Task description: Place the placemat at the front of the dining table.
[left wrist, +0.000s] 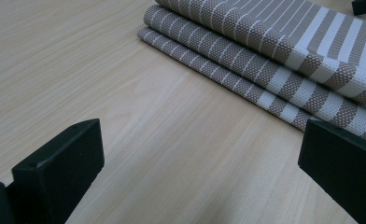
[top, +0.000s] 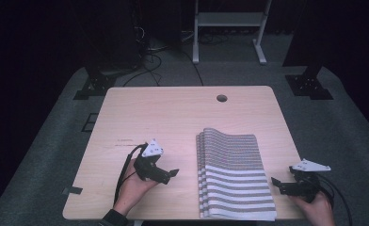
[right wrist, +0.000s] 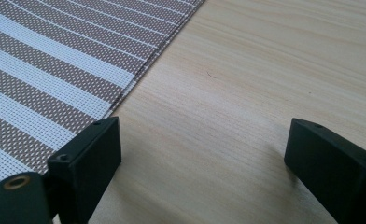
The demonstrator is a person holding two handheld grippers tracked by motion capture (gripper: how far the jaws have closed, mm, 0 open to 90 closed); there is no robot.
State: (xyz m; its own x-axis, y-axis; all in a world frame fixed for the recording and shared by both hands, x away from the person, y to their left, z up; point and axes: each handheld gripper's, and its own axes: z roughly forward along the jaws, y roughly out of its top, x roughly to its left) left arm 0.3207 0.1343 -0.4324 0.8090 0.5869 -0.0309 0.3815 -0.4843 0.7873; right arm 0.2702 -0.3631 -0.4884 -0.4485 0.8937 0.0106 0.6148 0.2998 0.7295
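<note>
Now at the left gripper (top: 174, 173): jaws wide apart, nothing between them but bare wood, pointing toward the folded edge of the stack of grey-and-white striped woven placemats (top: 234, 175). Just ahead of those jaws in the left gripper view, the rounded folds of that stack (left wrist: 274, 51), layered one over another, not touched by either black jaw. Behind the jaws, a hand (top: 134, 184) wrapped around the body, a black cable trailing back toward the near edge.

At the right gripper (top: 276, 183): jaws likewise spread open and empty, low over the light wooden rectangular table (top: 173, 117). Close beside its one jaw in the right gripper view, the flat straight edge of the stack (right wrist: 55, 60); under the other jaw, plain tabletop. Between the two grippers, the stack, lying flat and reaching to the near table edge. Farther off beyond the jaws, a round cable hole (top: 221, 98) near the far edge.
</note>
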